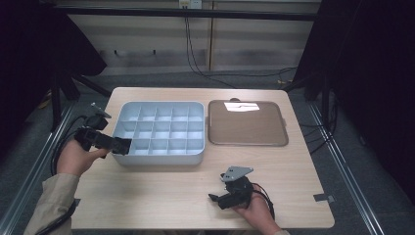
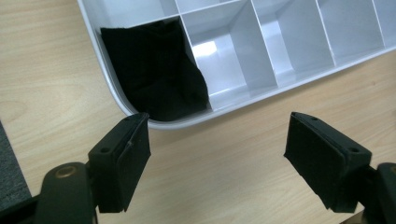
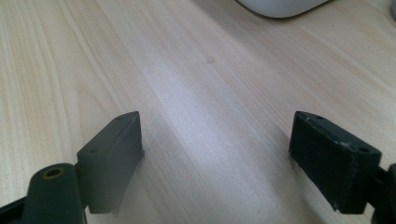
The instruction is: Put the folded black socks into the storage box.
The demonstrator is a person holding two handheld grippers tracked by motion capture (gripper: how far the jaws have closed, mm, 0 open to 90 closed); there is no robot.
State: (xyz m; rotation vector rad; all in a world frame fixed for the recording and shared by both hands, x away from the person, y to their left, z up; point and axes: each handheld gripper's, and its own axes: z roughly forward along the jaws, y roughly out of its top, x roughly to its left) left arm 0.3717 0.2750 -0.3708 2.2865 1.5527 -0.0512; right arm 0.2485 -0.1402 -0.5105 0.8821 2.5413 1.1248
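Left gripper (image 2: 217,156), jaws released, is hovering below the black cloth (image 2: 156,74) lying upper left in the tray's (image 2: 261,95) corner compartment; right gripper (image 1: 219,198), also released, is idling farther off.

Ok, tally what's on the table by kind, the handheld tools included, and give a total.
Grey divided tray: 1
Brown flat tray: 1
Black cloth, in the divided tray's corner compartment: 1
Handheld tools: 2, the left tool and the right tool, both open and holding nothing
Total: 5

No lettering, label, brand or number is legible on the divided tray (image 1: 161,157), the flat tray (image 1: 247,143) or the wooden table (image 1: 161,196).
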